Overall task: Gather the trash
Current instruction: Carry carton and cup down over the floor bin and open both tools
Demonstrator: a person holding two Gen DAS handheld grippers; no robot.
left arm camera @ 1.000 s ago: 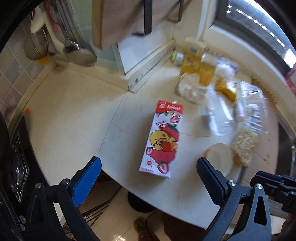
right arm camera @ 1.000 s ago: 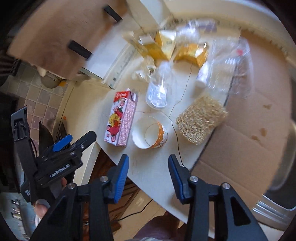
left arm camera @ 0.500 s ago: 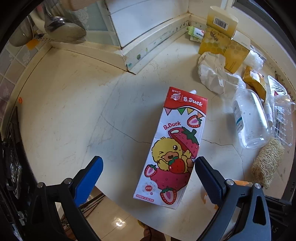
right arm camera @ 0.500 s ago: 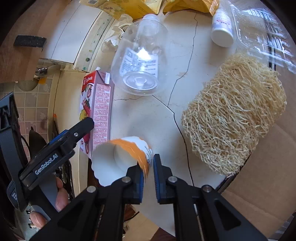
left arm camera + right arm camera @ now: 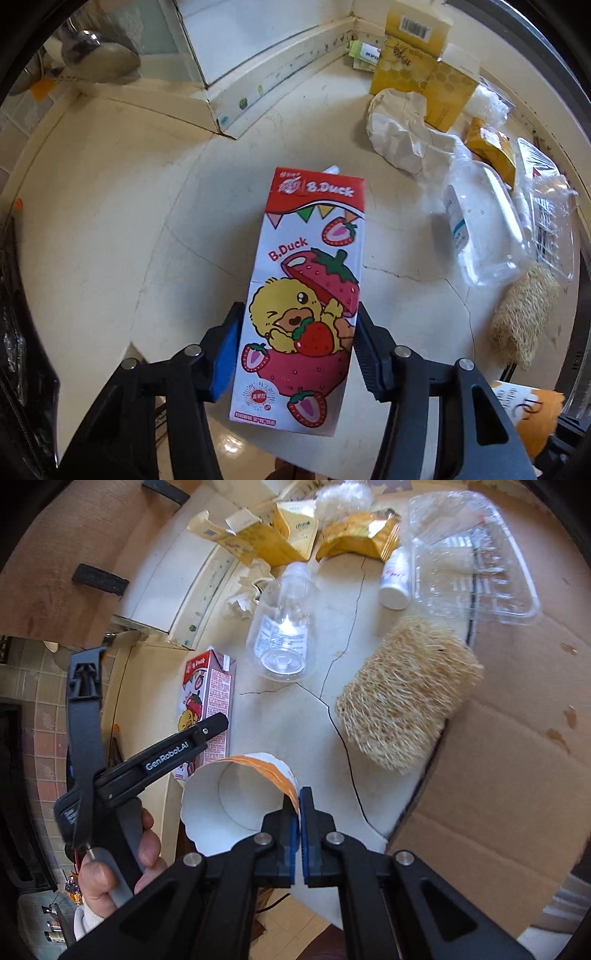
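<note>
The left gripper (image 5: 299,350) squeezes the milk carton's (image 5: 306,295) lower half, its long axis pointing straight ahead on the table (image 5: 110,221). The right gripper (image 5: 298,825) pinches the paper cup's (image 5: 236,797) wall just beside it.

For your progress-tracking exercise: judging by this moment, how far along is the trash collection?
Nothing looks binned yet. In hand: the left gripper clamps the B.Duck strawberry carton, and the right gripper pinches the paper cup by its rim. Left on the counter: clear plastic bottle, loofah, clamshell container, yellow boxes.
</note>
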